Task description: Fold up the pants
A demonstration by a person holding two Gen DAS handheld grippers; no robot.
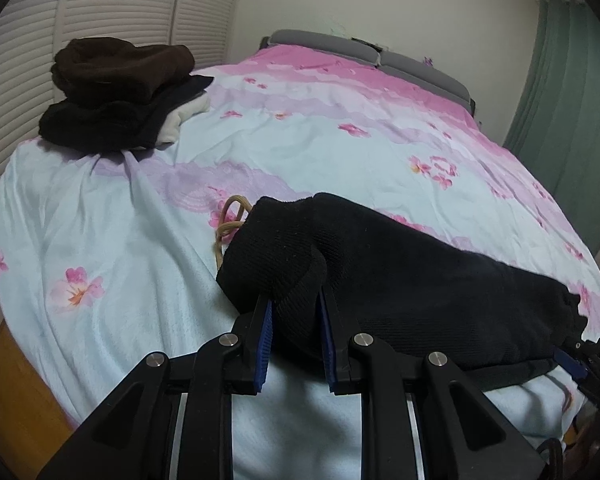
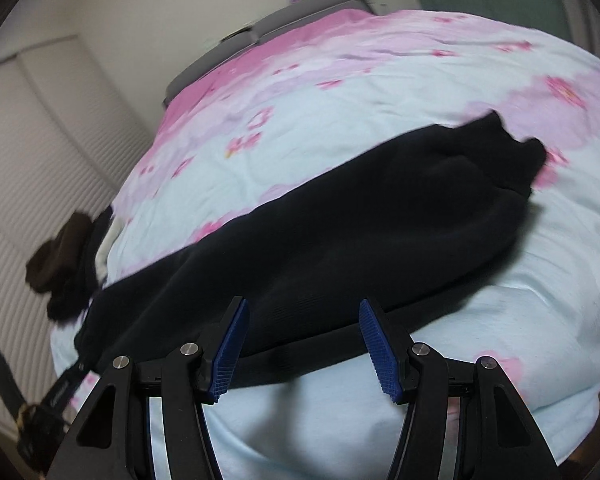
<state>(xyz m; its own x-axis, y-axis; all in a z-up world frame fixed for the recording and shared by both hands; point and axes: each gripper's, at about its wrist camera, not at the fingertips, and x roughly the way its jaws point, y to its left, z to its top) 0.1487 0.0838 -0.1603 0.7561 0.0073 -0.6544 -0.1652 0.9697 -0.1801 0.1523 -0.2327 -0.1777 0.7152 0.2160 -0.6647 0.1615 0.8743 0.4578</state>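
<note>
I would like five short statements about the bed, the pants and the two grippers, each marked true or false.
1. The left gripper pinches a fold of the black pants. True.
2. The right gripper is shut on the pants. False: its jaws stand apart at the near edge of the cloth.
3. A tan drawstring lies at the waist end. True.
4. The pile of dark clothes lies on the floor. False: it lies on the bed sheet.
5. The sheet is plain white. False: pale blue with pink flowers.
</note>
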